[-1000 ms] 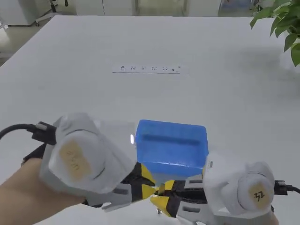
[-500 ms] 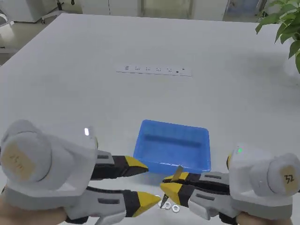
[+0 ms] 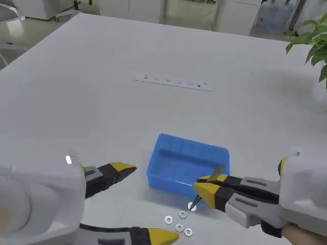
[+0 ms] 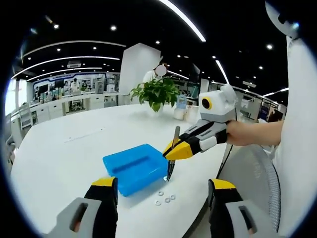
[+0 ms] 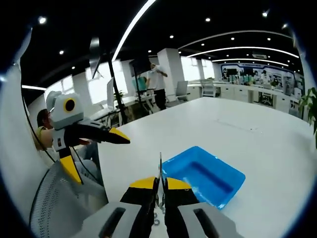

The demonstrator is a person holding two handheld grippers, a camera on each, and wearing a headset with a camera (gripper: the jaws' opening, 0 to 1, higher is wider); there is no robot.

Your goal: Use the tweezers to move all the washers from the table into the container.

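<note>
"Blue rectangular plastic container [image 3: 188,162]: where does it sit?"

"On the white table [image 3: 102,102], toward the person's side, between the two grippers in the head view. In the right gripper view it lies just ahead and to the right of the jaws."

"And the small silver metal washers [image 3: 179,224]?"

"On the table just in front of the container, outside it. Four lie in a loose cluster. A fifth shows a little apart, nearer the container wall, right at the tip of the thin metal tweezers [image 3: 195,198]. Whether the tip touches that washer, I cannot tell."

"Who has the tweezers?"

"The right gripper [image 3: 203,190]. Its yellow-tipped jaws are pressed together on the tweezers' upper part, and the tweezers slant steeply down with the points toward the table. The left gripper view shows this from the other side, with the tweezers tilted and their points low beside the container, just behind the cluster."

"The left gripper [image 3: 148,201]?"

"Spread wide, grasping nothing, to the left of the container. In its own view the washers lie ahead, between its two jaws."

"Anything else on the table?"

"A long white power strip [image 3: 173,82] well behind the container, and green plant leaves [image 3: 311,46] at the far right."
</note>
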